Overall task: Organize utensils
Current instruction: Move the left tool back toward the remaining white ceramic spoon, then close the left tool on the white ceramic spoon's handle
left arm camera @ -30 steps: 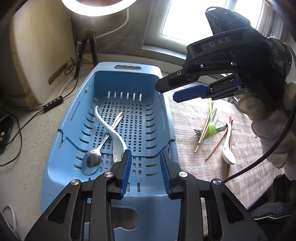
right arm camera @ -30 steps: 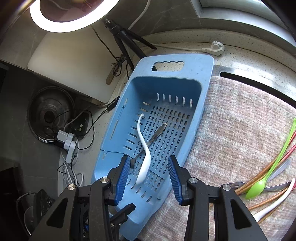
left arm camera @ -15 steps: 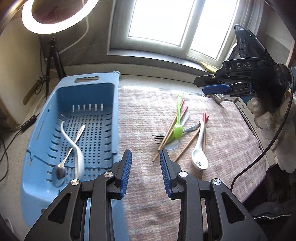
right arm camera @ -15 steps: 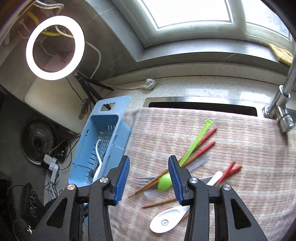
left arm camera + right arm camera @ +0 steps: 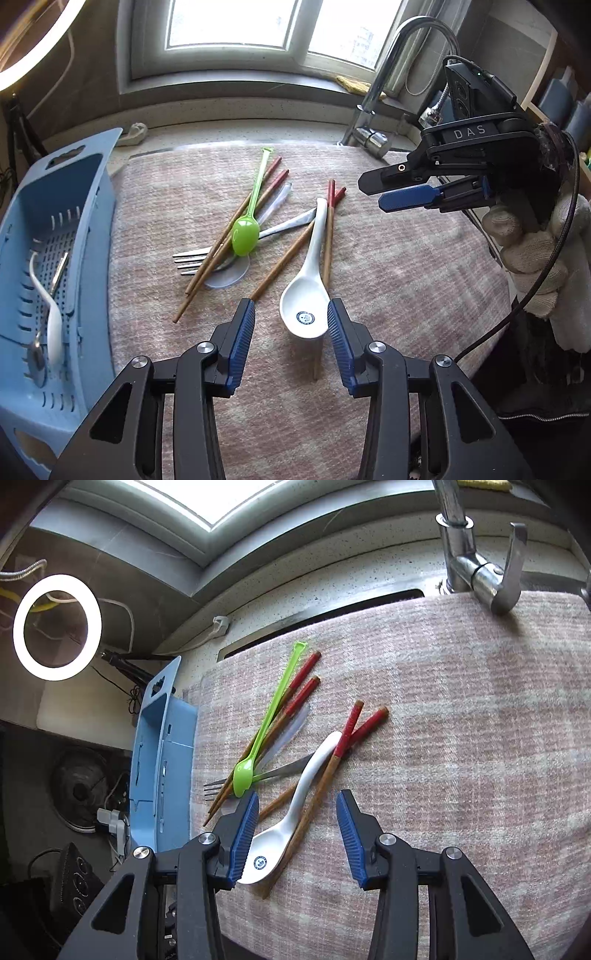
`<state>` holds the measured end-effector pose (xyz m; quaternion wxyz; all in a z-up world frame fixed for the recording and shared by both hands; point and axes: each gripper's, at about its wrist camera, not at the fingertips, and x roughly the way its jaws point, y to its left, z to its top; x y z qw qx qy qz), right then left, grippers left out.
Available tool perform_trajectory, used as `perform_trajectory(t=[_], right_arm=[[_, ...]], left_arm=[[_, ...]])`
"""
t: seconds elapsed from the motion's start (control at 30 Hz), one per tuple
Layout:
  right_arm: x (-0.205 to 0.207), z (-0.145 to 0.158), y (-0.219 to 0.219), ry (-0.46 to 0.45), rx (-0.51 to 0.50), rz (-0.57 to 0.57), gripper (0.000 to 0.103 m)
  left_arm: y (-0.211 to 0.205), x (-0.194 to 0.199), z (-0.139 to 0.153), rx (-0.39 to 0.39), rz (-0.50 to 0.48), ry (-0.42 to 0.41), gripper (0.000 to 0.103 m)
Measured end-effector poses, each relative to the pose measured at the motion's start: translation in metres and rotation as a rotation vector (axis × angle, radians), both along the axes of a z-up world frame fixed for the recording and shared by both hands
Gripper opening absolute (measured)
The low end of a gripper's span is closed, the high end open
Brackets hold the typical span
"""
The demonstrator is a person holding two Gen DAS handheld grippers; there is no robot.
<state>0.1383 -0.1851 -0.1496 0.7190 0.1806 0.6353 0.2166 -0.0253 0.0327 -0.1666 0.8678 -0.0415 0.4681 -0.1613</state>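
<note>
A pile of utensils lies on a pink checked towel [image 5: 406,277]: a white ceramic spoon [image 5: 304,314], a green plastic spoon [image 5: 245,230], red-tipped wooden chopsticks [image 5: 280,266], a metal fork [image 5: 192,258] and a clear plastic spoon [image 5: 229,275]. My left gripper [image 5: 290,314] hovers over the white spoon's bowl. Its jaws are opening, and the pads do not touch the bowl. My right gripper [image 5: 297,805] is open above the white spoon [image 5: 266,853] and a chopstick [image 5: 314,797], holding nothing. In the left wrist view the right gripper [image 5: 384,192] hangs at the right in a gloved hand.
A blue slotted basket [image 5: 74,206] stands left of the towel and holds a white spoon [image 5: 51,317] and a metal spoon [image 5: 37,354]. A chrome faucet [image 5: 476,568] rises behind the towel. A ring light [image 5: 57,627] and cables sit far left.
Both grippers have swung right, from over the blue basket to over the utensil pile on the towel. The left jaws stand wider apart than before.
</note>
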Motion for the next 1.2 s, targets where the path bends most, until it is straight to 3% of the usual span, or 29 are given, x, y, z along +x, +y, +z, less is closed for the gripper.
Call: perform_trajectory(t=[0.13, 0.43, 0.77, 1.2], right_arm=[[-0.003, -0.016, 0.001, 0.073, 0.063, -0.011, 0.040], [0.003, -0.023, 0.029, 0.093, 0.102, 0.013, 0.035], [0.011, -0.039, 0.041, 0.117, 0.046, 0.012, 0.033], [0.011, -0.053, 0.061, 0.138, -0.063, 0.066, 0.023]], left_arm=[[-0.002, 0.000, -0.007, -0.001, 0.001, 0.027, 0.039], [-0.011, -0.001, -0.015, 0.018, -0.006, 0.051, 0.039], [-0.018, 0.000, -0.019, 0.028, -0.021, 0.063, 0.039], [-0.022, 0.007, -0.025, 0.035, -0.040, 0.068, 0.039]])
